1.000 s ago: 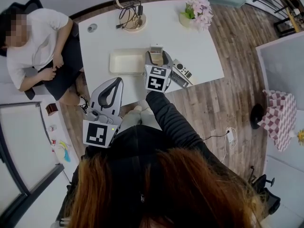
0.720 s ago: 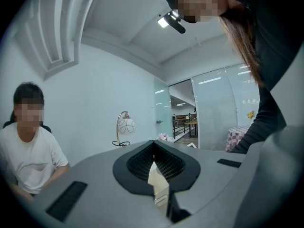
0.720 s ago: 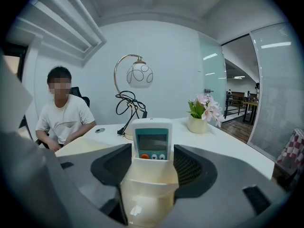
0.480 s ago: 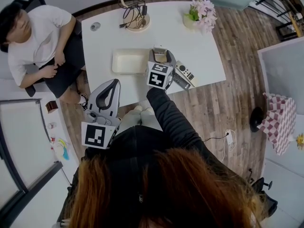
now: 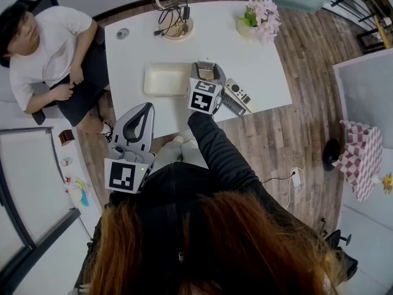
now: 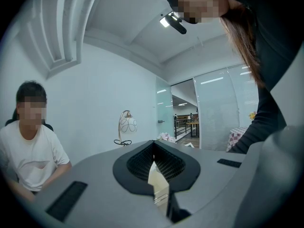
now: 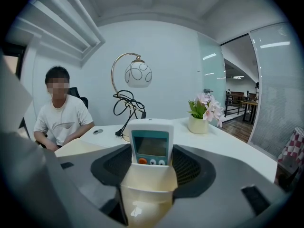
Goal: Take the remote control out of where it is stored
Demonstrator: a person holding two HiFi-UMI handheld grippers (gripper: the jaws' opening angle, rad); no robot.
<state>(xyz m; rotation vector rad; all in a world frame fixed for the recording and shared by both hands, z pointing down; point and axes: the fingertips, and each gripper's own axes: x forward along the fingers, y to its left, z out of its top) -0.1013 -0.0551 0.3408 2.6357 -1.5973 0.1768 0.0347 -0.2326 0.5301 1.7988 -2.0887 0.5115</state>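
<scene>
A white remote control [image 7: 150,141] with a small screen and an orange button stands upright in a cream holder [image 7: 147,194] on the white table [image 5: 258,60]. My right gripper [image 7: 151,148] has its black pads [image 7: 114,167] against both sides of the remote and is shut on it. From above, the right gripper [image 5: 207,74] reaches over the table's near edge, and the remote [image 5: 206,62] pokes out beyond it. My left gripper [image 5: 143,108] hangs off the table near my body, shut with nothing in it; its own view shows the left gripper [image 6: 153,148] with its jaw tips meeting.
A cream tray [image 5: 164,78] lies left of the holder. A grey remote [image 5: 236,94] lies to its right near the table edge. A lamp [image 5: 175,23] with cables and a flower pot [image 5: 258,16] stand at the far side. A seated person [image 5: 49,54] is at the left.
The right gripper has edged a little farther over the table, around the remote in its holder. The left gripper has hardly moved.
</scene>
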